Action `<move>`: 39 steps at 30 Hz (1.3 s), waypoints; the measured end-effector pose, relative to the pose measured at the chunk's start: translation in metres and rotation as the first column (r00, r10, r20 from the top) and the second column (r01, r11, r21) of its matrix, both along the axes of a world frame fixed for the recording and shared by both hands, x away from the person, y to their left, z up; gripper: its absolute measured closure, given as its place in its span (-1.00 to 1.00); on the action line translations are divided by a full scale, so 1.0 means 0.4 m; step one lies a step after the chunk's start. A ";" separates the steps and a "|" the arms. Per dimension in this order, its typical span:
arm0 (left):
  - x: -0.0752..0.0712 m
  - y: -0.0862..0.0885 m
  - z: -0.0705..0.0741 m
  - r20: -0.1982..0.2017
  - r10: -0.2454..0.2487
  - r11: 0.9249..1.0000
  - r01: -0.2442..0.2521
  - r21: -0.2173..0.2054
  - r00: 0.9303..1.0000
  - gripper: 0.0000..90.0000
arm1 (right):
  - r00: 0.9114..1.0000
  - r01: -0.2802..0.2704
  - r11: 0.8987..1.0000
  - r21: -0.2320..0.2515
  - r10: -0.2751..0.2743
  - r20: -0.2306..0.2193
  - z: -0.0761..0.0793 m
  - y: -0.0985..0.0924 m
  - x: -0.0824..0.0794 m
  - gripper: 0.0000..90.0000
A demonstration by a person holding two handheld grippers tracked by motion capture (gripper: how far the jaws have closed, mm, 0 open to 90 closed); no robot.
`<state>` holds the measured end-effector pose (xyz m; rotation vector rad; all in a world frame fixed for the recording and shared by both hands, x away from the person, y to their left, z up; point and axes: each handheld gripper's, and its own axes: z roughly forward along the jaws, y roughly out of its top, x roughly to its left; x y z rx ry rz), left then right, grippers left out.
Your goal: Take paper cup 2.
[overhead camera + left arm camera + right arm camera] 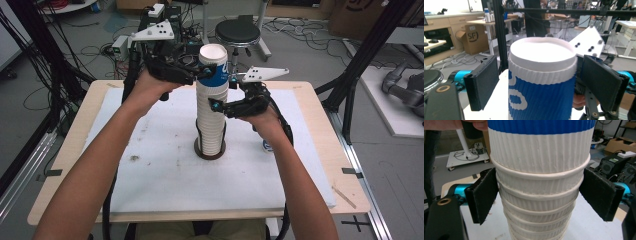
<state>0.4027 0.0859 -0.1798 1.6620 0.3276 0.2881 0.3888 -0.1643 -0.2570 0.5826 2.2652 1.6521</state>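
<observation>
A tall stack of white ribbed paper cups [211, 125] stands on a dark round base [218, 155] in the middle of the white mat [150, 175]. Its top cup [213, 60] has a blue printed band and sits partly raised out of the stack. My left gripper [212, 70] straddles that top cup [541, 87] just under the rim; its left pad [486, 80] stands a little off the wall. My right gripper [225, 92] is shut on the stack [539, 195] lower down, both pads pressed against the ribbed walls below the blue band [541, 126].
A small blue-and-white object [267, 146] lies on the mat behind my right hand. The mat covers a wooden table [60, 165]. Beyond its far edge are a black stool [237, 32], electronics and floor cables. Black frame posts [360, 65] rise at right.
</observation>
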 end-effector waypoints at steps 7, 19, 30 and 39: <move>0.008 -0.017 -0.008 -0.013 -0.020 0.999 0.021 0.026 1.000 -0.43 | 1.000 0.000 1.000 -0.001 0.000 -0.005 0.000 -0.002 0.000 -0.62; -0.007 -0.004 0.044 0.019 0.002 0.998 -0.001 -0.064 1.000 -0.40 | 1.000 0.003 1.000 -0.001 -0.003 -0.005 0.000 -0.001 -0.001 -0.62; -0.051 0.062 0.139 0.075 0.041 0.989 -0.030 -0.145 0.996 -0.40 | 1.000 0.003 1.000 0.000 -0.003 -0.005 0.000 -0.001 -0.001 -0.62; -0.067 0.148 0.127 0.072 0.090 0.987 -0.080 -0.137 0.993 -0.40 | 1.000 0.002 1.000 0.000 -0.002 -0.010 -0.001 -0.001 -0.001 -0.63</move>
